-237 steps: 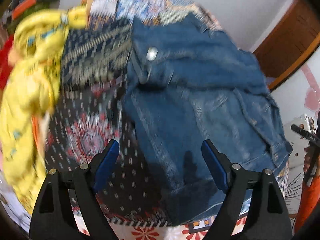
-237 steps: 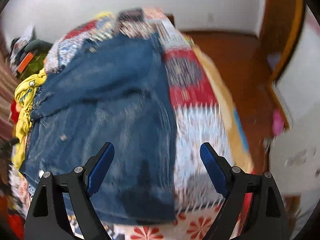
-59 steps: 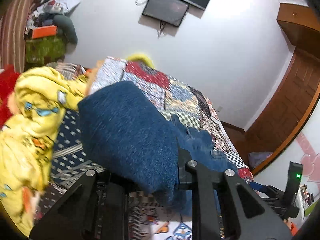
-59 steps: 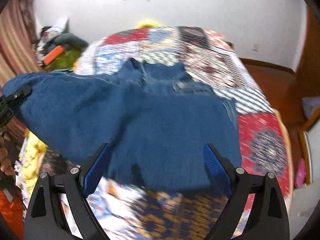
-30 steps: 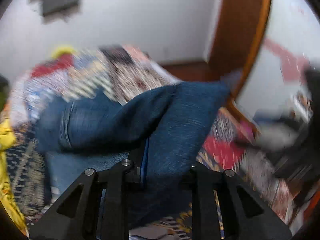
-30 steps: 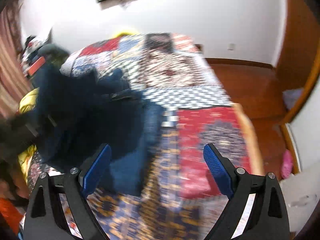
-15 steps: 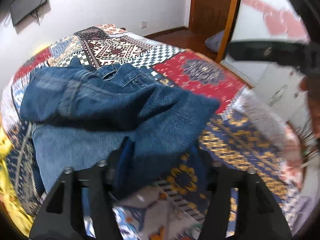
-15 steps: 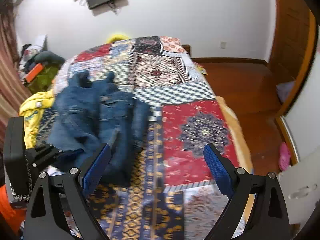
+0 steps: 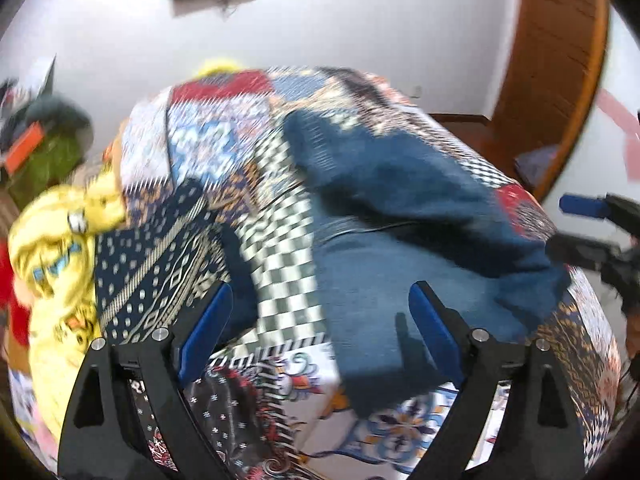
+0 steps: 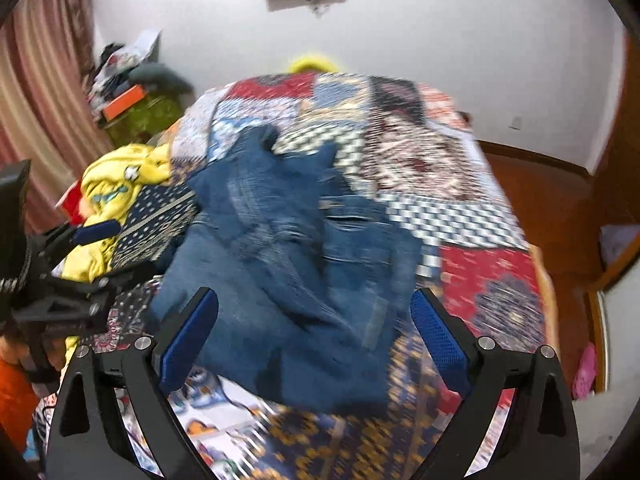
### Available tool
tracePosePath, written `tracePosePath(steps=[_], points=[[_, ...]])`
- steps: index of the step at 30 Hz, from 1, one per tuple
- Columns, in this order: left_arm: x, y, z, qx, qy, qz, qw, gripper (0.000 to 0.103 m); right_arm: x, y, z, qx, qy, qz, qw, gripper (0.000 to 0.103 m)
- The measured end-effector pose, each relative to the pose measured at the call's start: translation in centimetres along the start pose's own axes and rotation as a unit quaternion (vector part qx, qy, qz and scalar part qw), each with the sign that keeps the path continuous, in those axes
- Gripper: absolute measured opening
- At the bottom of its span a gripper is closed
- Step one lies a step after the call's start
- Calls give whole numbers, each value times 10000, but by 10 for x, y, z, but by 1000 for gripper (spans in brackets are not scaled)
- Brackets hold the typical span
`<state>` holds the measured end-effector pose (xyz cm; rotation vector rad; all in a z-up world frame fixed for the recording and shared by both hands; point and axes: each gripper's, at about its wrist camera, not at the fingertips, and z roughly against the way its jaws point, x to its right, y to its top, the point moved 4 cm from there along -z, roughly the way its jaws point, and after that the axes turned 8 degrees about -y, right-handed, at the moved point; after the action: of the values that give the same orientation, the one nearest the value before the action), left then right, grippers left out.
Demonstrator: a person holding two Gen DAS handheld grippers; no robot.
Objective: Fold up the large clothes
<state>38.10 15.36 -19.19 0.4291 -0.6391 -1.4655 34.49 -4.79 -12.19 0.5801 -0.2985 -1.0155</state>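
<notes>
Denim jacket (image 10: 292,280) lay bunched near the front edge of the patchwork bedspread (image 10: 496,284), partly folded — one panel flopped over the rest, near hem roughly square to the bed edge. Left gripper (image 9: 320,336) hovered over the spread just left of the denim (image 9: 400,264), fingers wide, nothing held. Right gripper (image 10: 316,340) hung above the near hem, fingers wide too, empty.

Handling, judged from the look: thick denim, heavy for cloth, fairly stiff — should keep a crease and not slide on the quilted spread, but the doubled layers looked bulky and would likely spring back if let go early. Not fragile. Seams and hem looked like the firmest places to pinch. Best hold probably the two near corners of the bottom hem, one per gripper, biting through every layer so the lower one doesn't trail. A mid-panel pinch would likely just tent the cloth.

Yellow garment (image 10: 116,184) sat heaped at the left side of the bed, apart from the jacket — clear of the fold. Both views motion-blurred, so buttons and pockets weren't readable.
</notes>
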Motion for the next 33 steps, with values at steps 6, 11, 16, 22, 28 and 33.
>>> tracePosePath(steps=[6,11,16,22,28,33], points=[[-30,-20,-33,-361,-272,579,9973,91,-24,10,-62,-691,179,186,9973,96],[-32,-27,-32,-248,-259,496,9981,96,14,28,-75,-556,-364,45,9978,94],[-30,-25,-34,-261,-125,381,9989,96,92,24,-77,-613,-1248,-955,9857,91],[-26,-23,-33,-278,68,286,9992,96,97,7,-33,-300,-726,-1294,9885,90],[-16,-29,-27,-408,184,99,9989,96,47,-11,-37,-593,-19,-780,9952,91],[-11,-41,-15,-405,35,70,9991,96,55,-58,-63,-1058,-133,-828,9908,92]])
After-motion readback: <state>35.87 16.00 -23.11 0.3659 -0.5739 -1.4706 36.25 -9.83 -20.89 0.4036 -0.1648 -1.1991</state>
